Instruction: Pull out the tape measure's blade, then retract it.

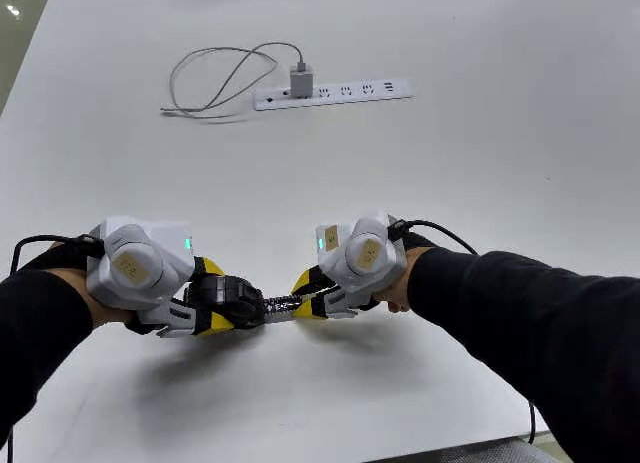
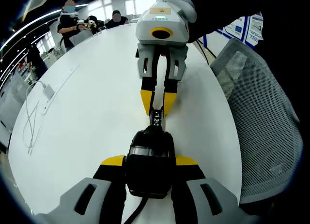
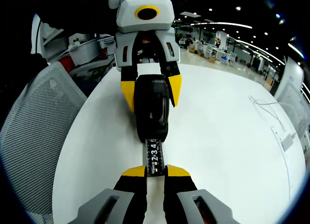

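Tape measure (image 2: 150, 158) sits near the table's (image 1: 420, 183) front edge, case clamped in the left gripper (image 1: 218, 297), the right gripper (image 3: 155, 172) pinching the short-drawn blade's (image 3: 154, 151) tip, so pull straight and level, both grips firm.

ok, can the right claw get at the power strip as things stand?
Probably not yet. The right claw is shut on the blade, with the left claw holding the tape measure. Nothing on the table blocks the way to the power strip once it lets go.
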